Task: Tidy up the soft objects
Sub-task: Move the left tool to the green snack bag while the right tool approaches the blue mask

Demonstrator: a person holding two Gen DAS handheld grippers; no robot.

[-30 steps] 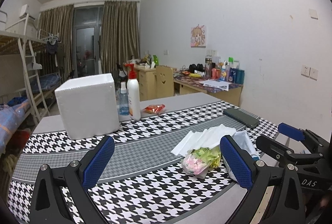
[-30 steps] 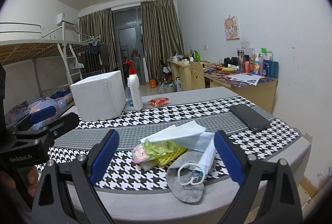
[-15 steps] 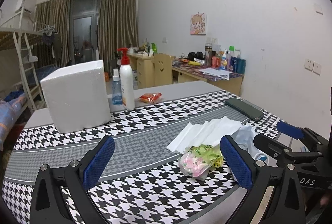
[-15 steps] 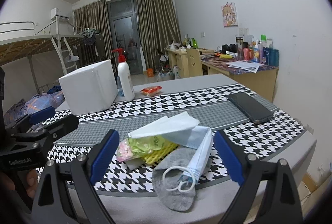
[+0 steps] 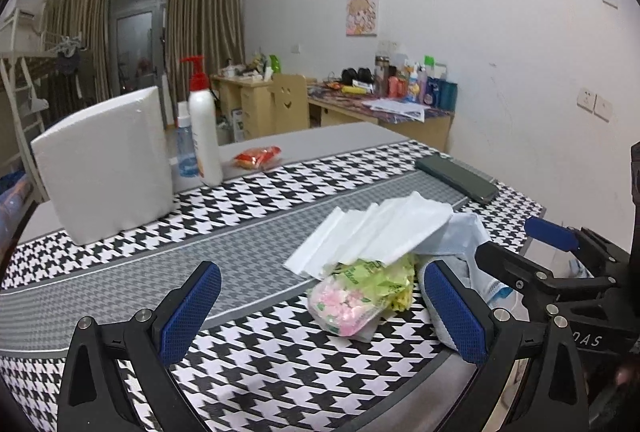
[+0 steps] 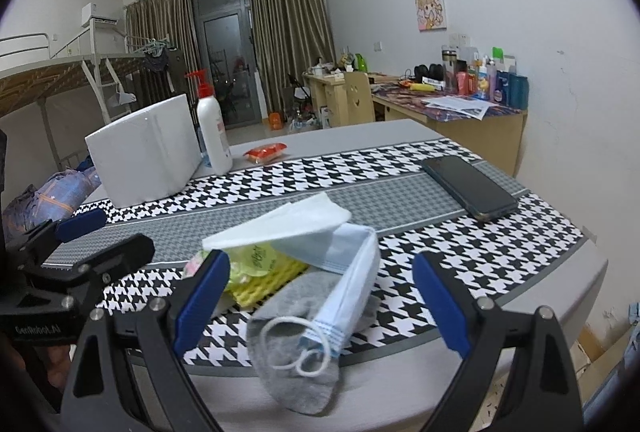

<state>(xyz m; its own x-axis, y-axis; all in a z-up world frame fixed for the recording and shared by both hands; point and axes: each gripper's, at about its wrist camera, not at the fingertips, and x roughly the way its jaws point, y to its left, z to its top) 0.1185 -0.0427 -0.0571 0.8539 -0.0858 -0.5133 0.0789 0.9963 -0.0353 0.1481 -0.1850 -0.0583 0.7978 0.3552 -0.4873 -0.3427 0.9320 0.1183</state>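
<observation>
- Near the desk (image 6: 520, 296) front edge: soft pile, face mask (image 6: 348, 280) atop grey sock (image 6: 296, 344), tissues (image 5: 376, 228) over snack packet (image 5: 352, 300), unsorted.
- Right claw (image 6: 320, 300) wide open, empty, straddling the mask, apparently to pick it.
- Left claw (image 5: 320, 312) wide open, empty, beside the packet.

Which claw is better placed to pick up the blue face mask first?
Probably the right claw: it is open, with the blue face mask lying directly between its fingers atop the grey sock. The left claw, also open, faces the snack bag instead.

Both tools (image 5: 320, 312) (image 6: 320, 304) gape (nothing held), side by side.
</observation>
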